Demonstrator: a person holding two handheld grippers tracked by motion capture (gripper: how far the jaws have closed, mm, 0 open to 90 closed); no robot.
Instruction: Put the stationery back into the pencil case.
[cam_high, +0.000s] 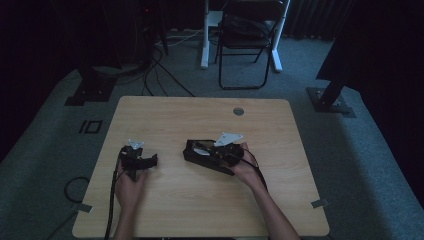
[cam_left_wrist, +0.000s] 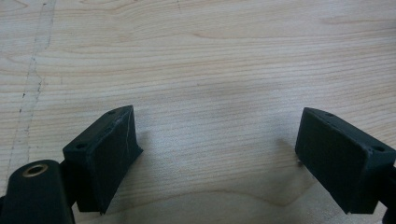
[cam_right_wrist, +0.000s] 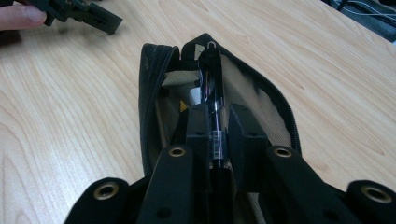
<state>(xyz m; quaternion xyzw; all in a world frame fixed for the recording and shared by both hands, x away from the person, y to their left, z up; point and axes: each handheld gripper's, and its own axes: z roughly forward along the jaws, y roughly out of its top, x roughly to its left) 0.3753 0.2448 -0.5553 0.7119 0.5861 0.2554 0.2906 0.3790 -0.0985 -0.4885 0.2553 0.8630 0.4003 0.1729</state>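
While pen (cam_right_wrist: 215, 116) pinched between right gripper (cam_right_wrist: 215, 123) jaws, tip aimed into open pencil case (cam_right_wrist: 275, 121) at frame centre, likely for stowing. Left gripper (cam_left_wrist: 217, 144) lower left in high view, jaws spread, empty, resting on table (cam_left_wrist: 210, 56), probably waiting.

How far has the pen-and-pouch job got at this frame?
Done: the black pouch lies unzipped and open on the table. In hand: the right gripper is shut on a black pen whose tip is inside the pouch mouth; going in or coming out cannot be told. The left gripper is open over bare wood, apart from the pouch. Left: release the pen.
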